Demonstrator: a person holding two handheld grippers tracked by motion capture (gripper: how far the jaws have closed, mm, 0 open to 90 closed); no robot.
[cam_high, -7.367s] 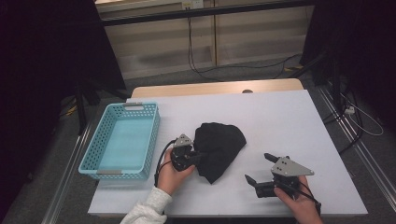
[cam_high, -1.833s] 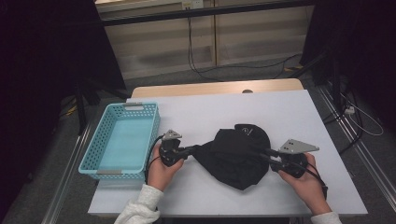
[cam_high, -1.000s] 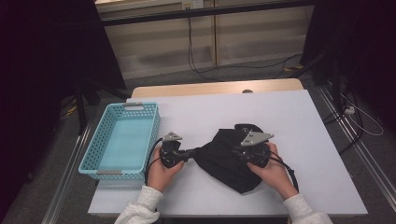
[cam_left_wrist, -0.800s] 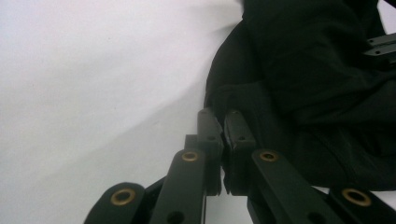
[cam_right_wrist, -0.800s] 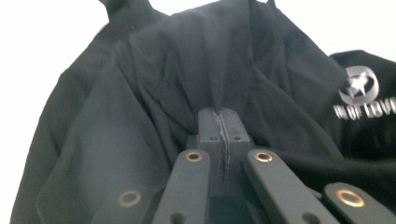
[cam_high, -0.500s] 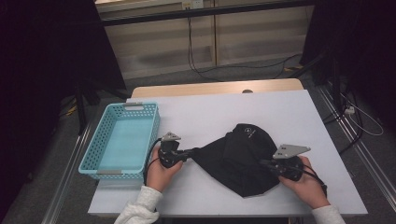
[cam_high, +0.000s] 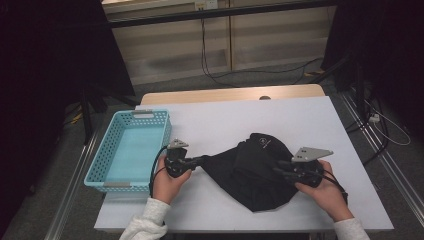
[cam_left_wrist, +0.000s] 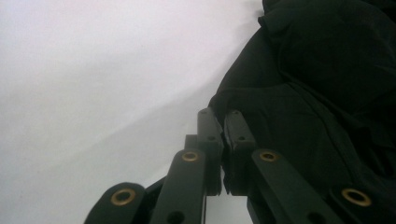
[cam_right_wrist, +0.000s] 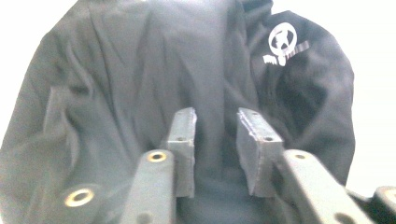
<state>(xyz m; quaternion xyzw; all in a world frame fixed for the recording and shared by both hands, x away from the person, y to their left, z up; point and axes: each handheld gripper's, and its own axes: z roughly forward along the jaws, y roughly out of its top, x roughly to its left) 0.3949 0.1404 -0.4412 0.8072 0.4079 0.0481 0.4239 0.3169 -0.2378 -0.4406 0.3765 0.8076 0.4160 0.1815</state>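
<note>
A black garment (cam_high: 250, 170) lies crumpled on the white table (cam_high: 300, 120), with a small white logo (cam_high: 263, 142) near its far edge. My left gripper (cam_high: 202, 160) is at the garment's left tip, shut on a fold of the cloth (cam_left_wrist: 327, 70), jaws pressed together (cam_left_wrist: 223, 116). My right gripper (cam_high: 277, 167) rests low over the garment's right side, pointing left. Its jaws (cam_right_wrist: 217, 119) stand apart, with wrinkled cloth (cam_right_wrist: 116, 70) lying under and between them and the logo (cam_right_wrist: 282, 42) beyond to the right.
A light blue plastic basket (cam_high: 95, 165) stands empty at the table's left edge, just left of my left hand. Bare white tabletop stretches behind and right of the garment. Dark floor and cables surround the table.
The right gripper has drawn back from the garment's middle to its right side. The cloth now spreads a little further toward the front right. The left gripper has held still.
</note>
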